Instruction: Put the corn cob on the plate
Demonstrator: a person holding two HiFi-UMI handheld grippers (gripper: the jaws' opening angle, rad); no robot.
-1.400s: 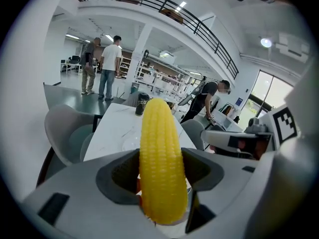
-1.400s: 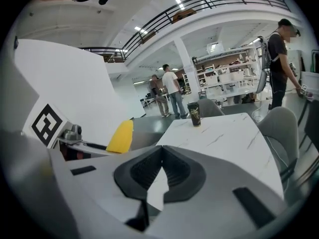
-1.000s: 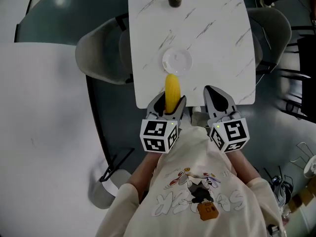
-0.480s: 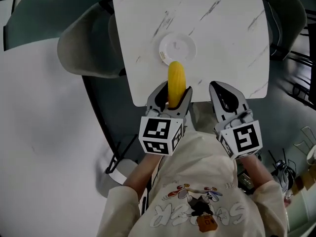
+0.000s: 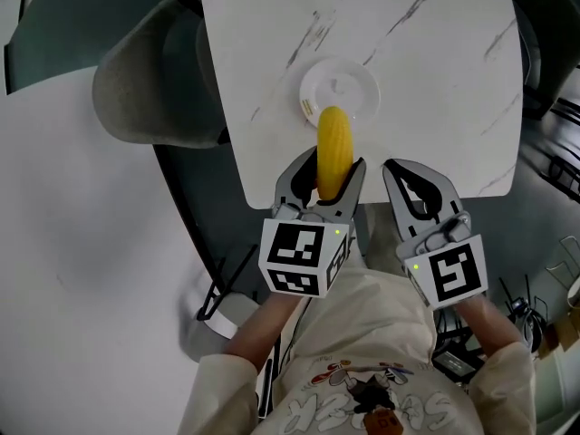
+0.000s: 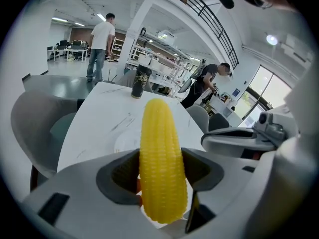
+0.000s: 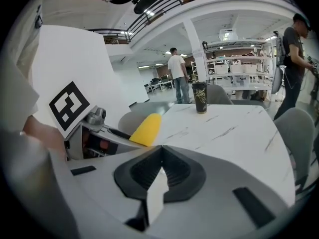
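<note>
My left gripper (image 5: 321,172) is shut on a yellow corn cob (image 5: 333,150), which points away from me with its tip over the near rim of a small white plate (image 5: 350,89) on the marble table (image 5: 435,71). In the left gripper view the corn cob (image 6: 160,168) stands between the jaws, the plate (image 6: 123,141) just beyond it. My right gripper (image 5: 422,188) is shut and empty at the table's near edge, to the right of the left one. The right gripper view shows the corn cob (image 7: 146,129) at the left.
A dark cup (image 7: 200,103) stands at the far side of the table. Grey chairs (image 5: 149,80) flank the table on the left and right. People stand in the room beyond, and shelving lines the back.
My left gripper has carried the corn cob forward, so its tip now reaches over the plate's near rim. The right gripper stays shut beside it.
</note>
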